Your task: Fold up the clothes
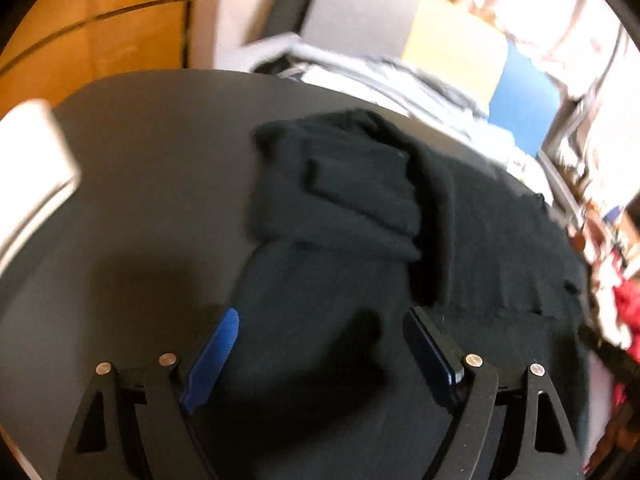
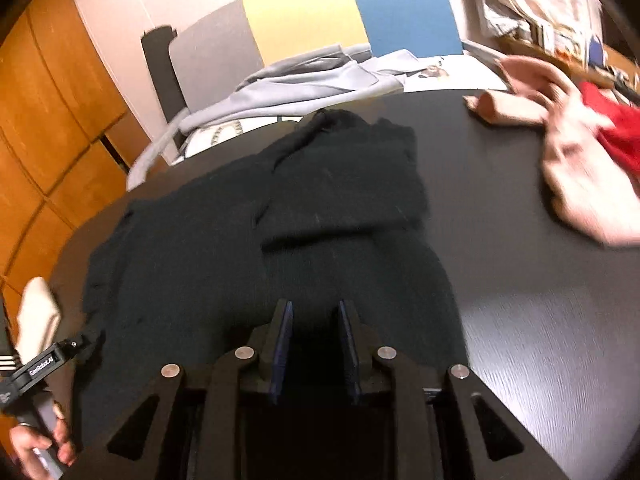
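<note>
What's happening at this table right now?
A person with handheld tongs in each hand is working on a black garment spread on a dark table, partly folded with a flap laid over its middle. The left tongs hang wide open over the near edge of the fabric. The right tongs are narrower but gripping nothing visible. Pink and red clothes wait at the table's right side.
</note>
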{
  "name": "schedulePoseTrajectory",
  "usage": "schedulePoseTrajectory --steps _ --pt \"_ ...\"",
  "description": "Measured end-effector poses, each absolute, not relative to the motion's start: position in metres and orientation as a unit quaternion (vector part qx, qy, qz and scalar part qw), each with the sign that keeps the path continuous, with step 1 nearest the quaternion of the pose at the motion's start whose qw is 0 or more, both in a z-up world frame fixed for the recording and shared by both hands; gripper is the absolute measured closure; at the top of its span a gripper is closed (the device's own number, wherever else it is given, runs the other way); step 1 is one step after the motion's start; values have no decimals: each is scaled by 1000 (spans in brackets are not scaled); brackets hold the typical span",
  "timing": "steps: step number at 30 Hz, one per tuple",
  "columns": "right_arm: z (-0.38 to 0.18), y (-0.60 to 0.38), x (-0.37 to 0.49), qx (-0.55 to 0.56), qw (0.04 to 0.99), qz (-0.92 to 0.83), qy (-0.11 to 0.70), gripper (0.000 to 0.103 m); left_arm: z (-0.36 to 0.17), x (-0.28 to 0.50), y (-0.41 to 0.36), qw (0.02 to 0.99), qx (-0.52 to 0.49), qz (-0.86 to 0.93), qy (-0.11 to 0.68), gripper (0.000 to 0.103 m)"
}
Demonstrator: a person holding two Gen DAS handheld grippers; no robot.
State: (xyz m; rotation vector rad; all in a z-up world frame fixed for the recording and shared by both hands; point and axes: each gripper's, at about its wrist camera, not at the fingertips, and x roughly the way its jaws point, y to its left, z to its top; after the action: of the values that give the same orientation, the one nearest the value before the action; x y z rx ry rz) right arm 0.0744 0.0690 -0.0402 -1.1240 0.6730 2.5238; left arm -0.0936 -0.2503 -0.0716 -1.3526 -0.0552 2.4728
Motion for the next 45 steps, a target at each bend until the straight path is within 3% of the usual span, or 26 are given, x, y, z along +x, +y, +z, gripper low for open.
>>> schedulePoseTrajectory --steps 5,13,21,27,34,45 --pt "-44 59 111 -393 159 883 203 77 -79 -89 -251 151 -462 874 13 14" --pt "-61 44 76 -399 191 894 68 71 -90 -87 -252 137 -446 883 55 0" --pt "-61 76 23 -407 196 885 108 65 -90 -153 -241 127 -448 883 53 0" --pt "-58 82 6 -415 191 883 110 62 -83 -150 -251 132 -466 874 30 0" --pt "-39 101 104 -368 111 883 270 62 -65 -97 -312 174 -476 860 -63 1" --pt "-39 91 203 -390 138 871 264 62 -68 -18 -346 175 -486 853 -72 1"
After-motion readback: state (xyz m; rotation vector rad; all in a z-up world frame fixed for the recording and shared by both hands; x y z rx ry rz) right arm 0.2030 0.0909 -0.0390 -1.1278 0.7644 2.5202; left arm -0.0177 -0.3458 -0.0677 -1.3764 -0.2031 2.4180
